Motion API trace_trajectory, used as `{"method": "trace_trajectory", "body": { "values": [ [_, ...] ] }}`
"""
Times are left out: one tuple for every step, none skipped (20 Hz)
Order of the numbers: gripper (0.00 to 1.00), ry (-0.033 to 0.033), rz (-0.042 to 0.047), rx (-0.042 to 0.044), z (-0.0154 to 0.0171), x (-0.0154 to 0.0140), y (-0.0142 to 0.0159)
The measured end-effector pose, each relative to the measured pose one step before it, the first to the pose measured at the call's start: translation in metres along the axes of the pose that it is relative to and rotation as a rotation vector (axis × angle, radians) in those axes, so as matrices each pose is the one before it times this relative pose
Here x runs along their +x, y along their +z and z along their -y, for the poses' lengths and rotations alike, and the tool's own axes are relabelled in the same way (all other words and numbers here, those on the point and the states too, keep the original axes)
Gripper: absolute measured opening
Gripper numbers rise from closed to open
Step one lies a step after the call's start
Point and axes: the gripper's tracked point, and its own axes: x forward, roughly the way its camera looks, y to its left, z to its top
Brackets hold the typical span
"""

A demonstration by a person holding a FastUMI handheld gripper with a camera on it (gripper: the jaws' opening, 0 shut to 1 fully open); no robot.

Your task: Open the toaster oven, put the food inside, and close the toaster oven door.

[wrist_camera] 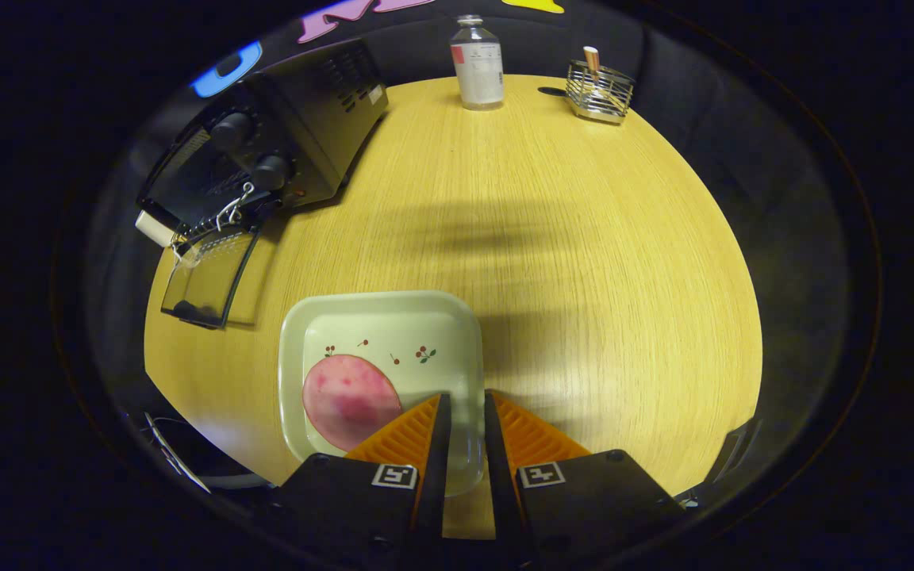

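- The tongs (pixel 465 408) hang over the near right edge of a pale square plate (pixel 298 333), their orange fingers (pixel 405 432) drawn close with only a narrow slit between them; the plate's rim shows through that slit, but I cannot tell whether they pinch it.
- On the plate lies a round pink slice of food (pixel 346 396), just left of the left finger.
- The plate rests on the wooden tabletop (pixel 584 262).
- Beyond the plate to the left stands the black toaster oven (pixel 298 119), its glass door (pixel 207 277) dropped open onto the tabletop, a wire rack (pixel 223 218) showing at the opening.
- At the far edge stand a clear bottle (pixel 478 63) and a wire basket (pixel 600 91), well apart from the plate.
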Motion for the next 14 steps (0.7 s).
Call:
{"method": "trace_trajectory", "body": {
  "values": [
    [0.26, 0.00882, -0.01448, 0.01604, 0.00094, -0.00054, -0.00291],
    [0.22, 0.01214, -0.00386, 0.01002, 0.00031, 0.00329, 0.00094],
    [0.19, 0.01525, -0.00153, 0.00899, -0.00144, -0.00315, -0.00096],
    [0.15, 0.01695, 0.00401, 0.00734, -0.00082, 0.00006, -0.00085],
    [0.12, 0.01376, 0.0074, 0.00551, -0.00157, 0.0005, 0.0004],
    [0.11, 0.01898, 0.00148, 0.01191, -0.0015, -0.00089, 0.00007],
    [0.08, 0.02345, -0.00137, 0.03493, -0.00302, 0.00383, -0.00141],
    [0.07, 0.02313, -0.02876, 0.05061, -0.00573, -0.00511, -0.00617],
    [0.06, 0.01882, -0.0106, 0.05455, -0.00306, 0.00349, -0.00007],
    [0.06, 0.00808, 0.0058, 0.04289, -0.0008, -0.00196, -0.00063],
    [0.06, 0.00053, 0.0128, 0.02521, -0.00113, -0.00367, -0.00042],
    [0.06, 0.00905, 0.01552, 0.02088, -0.00284, -0.00485, 0.00048],
    [0.06, 0.00312, 0.00999, 0.01596, -0.00166, -0.00477, -0.00268],
    [0.06, -0.0019, 0.01209, 0.01234, -0.00045, -0.00473, -0.00068]
  ]
}}
